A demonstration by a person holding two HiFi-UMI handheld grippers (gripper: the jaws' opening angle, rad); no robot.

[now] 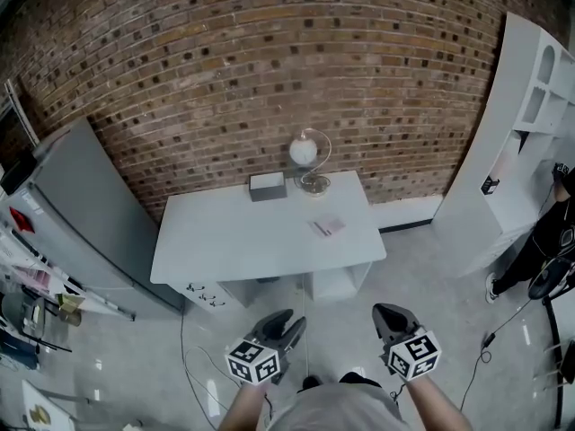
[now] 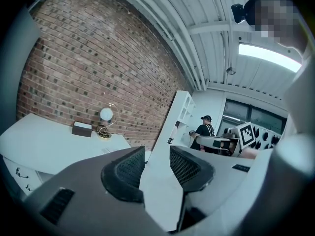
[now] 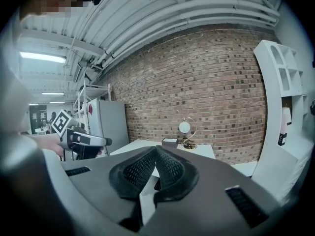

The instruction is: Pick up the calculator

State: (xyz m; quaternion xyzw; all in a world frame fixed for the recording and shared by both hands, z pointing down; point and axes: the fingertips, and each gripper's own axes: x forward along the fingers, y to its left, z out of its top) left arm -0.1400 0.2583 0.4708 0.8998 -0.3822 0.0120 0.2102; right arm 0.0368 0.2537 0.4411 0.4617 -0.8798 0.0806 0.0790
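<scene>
Calculator (image 1: 328, 227), a small flat pale slab whose keys are too small to make out, lies right of centre on the white table (image 1: 225, 241). Only the head view shows it clearly. The left gripper (image 1: 286, 320) is parted and empty, and the right gripper (image 1: 391, 314) is closed on nothing, both well short of the table.

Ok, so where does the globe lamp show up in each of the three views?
Head view: the globe lamp is at top centre, on the back edge of the white table.
Left gripper view: the globe lamp is left of centre, at mid-height.
Right gripper view: the globe lamp is just right of centre.
Shared landmark: the dark box sits just left of the lamp in every view.
</scene>
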